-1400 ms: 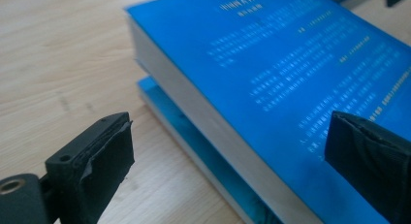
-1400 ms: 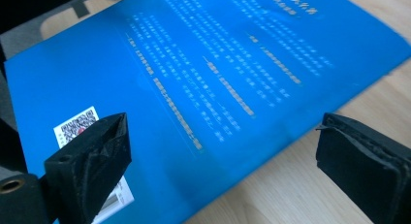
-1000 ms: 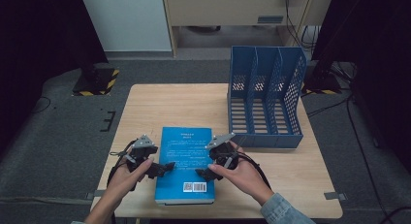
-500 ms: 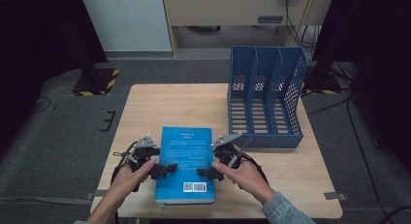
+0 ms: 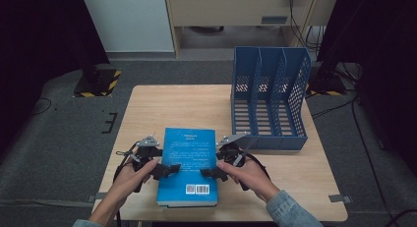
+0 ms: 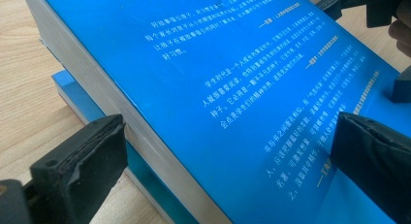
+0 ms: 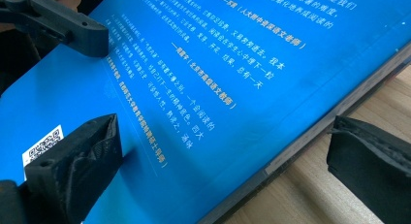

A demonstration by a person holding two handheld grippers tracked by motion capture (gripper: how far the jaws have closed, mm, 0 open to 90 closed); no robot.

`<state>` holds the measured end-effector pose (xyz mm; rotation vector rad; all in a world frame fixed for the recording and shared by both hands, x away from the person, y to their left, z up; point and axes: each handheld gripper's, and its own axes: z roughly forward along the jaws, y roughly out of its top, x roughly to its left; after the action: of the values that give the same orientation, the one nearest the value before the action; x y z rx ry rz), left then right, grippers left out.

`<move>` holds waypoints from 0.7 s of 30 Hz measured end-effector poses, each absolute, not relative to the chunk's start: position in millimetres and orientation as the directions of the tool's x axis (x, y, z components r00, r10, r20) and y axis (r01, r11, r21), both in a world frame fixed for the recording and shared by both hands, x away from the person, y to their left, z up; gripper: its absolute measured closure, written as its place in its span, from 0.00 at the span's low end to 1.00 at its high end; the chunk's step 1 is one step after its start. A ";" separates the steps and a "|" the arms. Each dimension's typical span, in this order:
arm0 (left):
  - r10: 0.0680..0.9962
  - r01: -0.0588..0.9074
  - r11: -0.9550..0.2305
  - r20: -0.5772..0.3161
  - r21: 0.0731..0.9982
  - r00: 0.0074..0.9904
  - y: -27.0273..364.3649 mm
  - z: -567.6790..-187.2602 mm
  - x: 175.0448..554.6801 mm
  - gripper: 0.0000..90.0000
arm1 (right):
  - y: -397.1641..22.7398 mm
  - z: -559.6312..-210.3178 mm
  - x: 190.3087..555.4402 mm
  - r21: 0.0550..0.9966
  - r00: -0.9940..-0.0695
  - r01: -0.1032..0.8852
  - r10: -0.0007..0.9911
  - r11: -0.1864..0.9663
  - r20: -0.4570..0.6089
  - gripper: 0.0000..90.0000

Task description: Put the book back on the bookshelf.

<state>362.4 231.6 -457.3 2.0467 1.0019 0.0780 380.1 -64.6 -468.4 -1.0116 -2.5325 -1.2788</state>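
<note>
1. Near the front edge of the table [image 5: 147, 109] lies a thick blue book [image 5: 189, 153], back cover up, with a blue file rack [image 5: 269, 101] just to its right.
2. It looks heavy and stiff, with a glossy, likely slippery cover; the long side edges seem the best hold.
3. Left gripper [image 5: 167, 169] gapes wide astride the left edge, one jaw over the cover, gripping nothing.
4. Right gripper [image 5: 210, 172] does the same at the right edge.

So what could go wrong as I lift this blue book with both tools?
Each tool's jaws straddle only a thin edge of the thick blue paperback book, one above the cover, one beside the pages, so it could slip or sag once raised. In the left gripper view, the top cover has risen off a lower blue layer; the left tool may lift just part. The blue plastic file rack stands close.
</note>
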 end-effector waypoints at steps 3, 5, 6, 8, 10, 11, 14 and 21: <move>0.675 0.626 -0.332 -0.285 0.706 0.680 231.9 -457.6 363.2 0.00 | -65.2 -469.5 381.1 0.666 -0.764 0.622 0.505 0.411 0.402 0.00; 0.673 0.624 -0.334 -0.285 0.706 0.683 232.1 -457.7 364.3 0.00 | -65.7 -470.7 382.0 0.664 -0.758 0.630 0.505 0.403 0.412 0.00; 0.672 0.624 -0.334 -0.286 0.706 0.683 232.1 -457.6 364.9 0.00 | -65.9 -471.2 382.5 0.660 -0.753 0.638 0.505 0.398 0.423 0.00; 0.669 0.627 -0.332 -0.293 0.705 0.683 233.0 -458.2 368.1 0.00 | -66.2 -472.3 383.8 0.659 -0.747 0.643 0.506 0.390 0.430 0.00; 0.669 0.629 -0.327 -0.297 0.705 0.681 233.1 -458.7 369.3 0.00 | -66.1 -472.5 384.2 0.661 -0.748 0.642 0.507 0.389 0.428 0.00; 0.669 0.631 -0.326 -0.300 0.704 0.680 233.5 -458.9 370.6 0.00 | -66.4 -473.2 385.0 0.659 -0.743 0.648 0.506 0.382 0.437 0.00; 0.665 0.637 -0.319 -0.314 0.702 0.678 234.5 -460.0 373.9 0.00 | -67.5 -475.1 387.7 0.655 -0.740 0.655 0.497 0.377 0.454 0.00; 0.658 0.634 -0.327 -0.313 0.700 0.685 234.7 -459.8 376.0 0.00 | -64.7 -480.7 395.5 0.631 -0.725 0.682 0.459 0.370 0.514 0.00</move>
<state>376.0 234.7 -459.8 2.0389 0.9931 0.0352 395.5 -64.7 -480.7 -1.0155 -2.3815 -1.2795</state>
